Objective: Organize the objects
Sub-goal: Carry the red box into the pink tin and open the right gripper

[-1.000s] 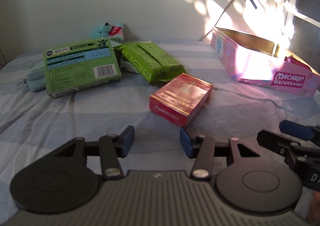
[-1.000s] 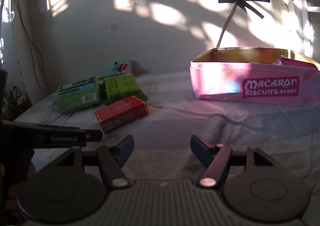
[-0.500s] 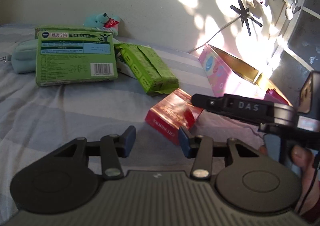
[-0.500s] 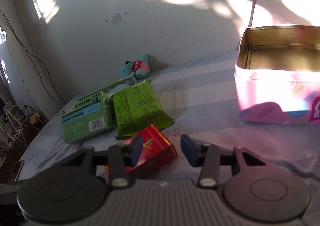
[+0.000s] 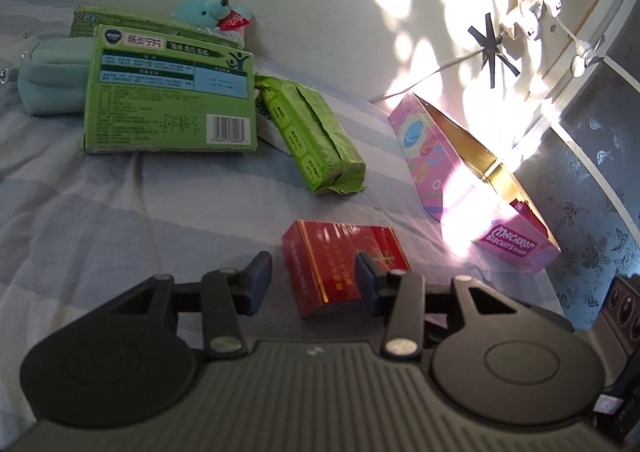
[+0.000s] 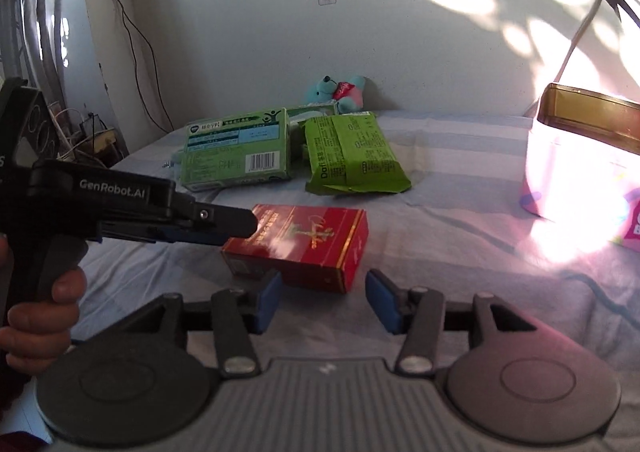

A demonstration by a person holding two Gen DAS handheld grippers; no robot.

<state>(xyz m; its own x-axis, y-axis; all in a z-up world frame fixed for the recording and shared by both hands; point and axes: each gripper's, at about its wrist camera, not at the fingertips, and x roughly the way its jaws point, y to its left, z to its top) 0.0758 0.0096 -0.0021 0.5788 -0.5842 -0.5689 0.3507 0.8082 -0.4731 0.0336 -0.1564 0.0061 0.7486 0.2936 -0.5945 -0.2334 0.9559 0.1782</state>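
While both stand released, right gripper (image 6: 323,302) jaws just widening, left gripper (image 5: 314,284) and right flank red box (image 6: 296,248), ungripped, on bed (image 6: 440,252).

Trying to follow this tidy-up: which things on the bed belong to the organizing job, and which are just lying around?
Job:
red box
green carton
green packet
pink biscuit tin

Lying about:
teal plush bear
mint pouch
taped wall cable
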